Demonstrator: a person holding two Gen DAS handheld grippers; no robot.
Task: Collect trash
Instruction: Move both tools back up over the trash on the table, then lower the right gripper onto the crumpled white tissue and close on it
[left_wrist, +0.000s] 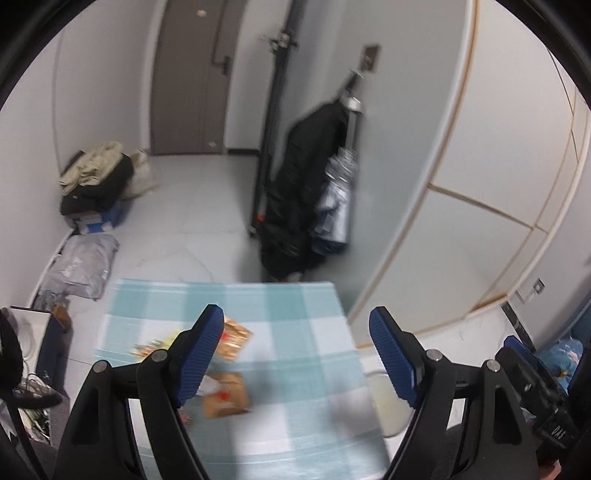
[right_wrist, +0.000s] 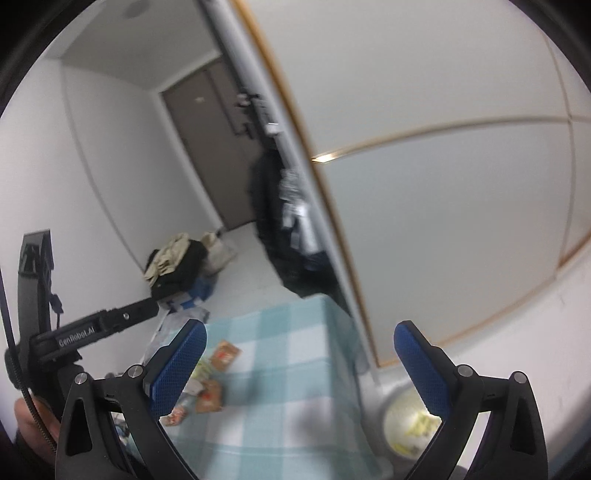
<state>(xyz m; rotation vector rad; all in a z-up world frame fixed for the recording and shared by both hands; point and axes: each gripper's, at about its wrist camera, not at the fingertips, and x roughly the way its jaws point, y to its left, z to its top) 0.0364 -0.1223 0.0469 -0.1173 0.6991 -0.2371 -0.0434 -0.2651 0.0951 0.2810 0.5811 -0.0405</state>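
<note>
Several snack wrappers lie on a table with a teal checked cloth (left_wrist: 295, 424): an orange wrapper (left_wrist: 235, 338), a brown packet (left_wrist: 227, 395) and a yellow-green one (left_wrist: 151, 347). My left gripper (left_wrist: 296, 314) hangs open above the table, nothing between its blue pads. In the right wrist view the same wrappers (right_wrist: 221, 356) (right_wrist: 208, 400) lie on the cloth (right_wrist: 280, 424). My right gripper (right_wrist: 300, 326) is also open and empty above them. A round trash bin (right_wrist: 406, 424) with a pale liner stands on the floor right of the table, also visible as the bin (left_wrist: 386, 406).
Beyond the table are a brown door (left_wrist: 192, 77), a black coat (left_wrist: 299, 192) hung on a pole, and a pile of bags and clothes (left_wrist: 96, 181) on the floor at left. Grey parcel bags (left_wrist: 83, 266) lie nearer. White panelled walls (left_wrist: 480, 184) run along the right.
</note>
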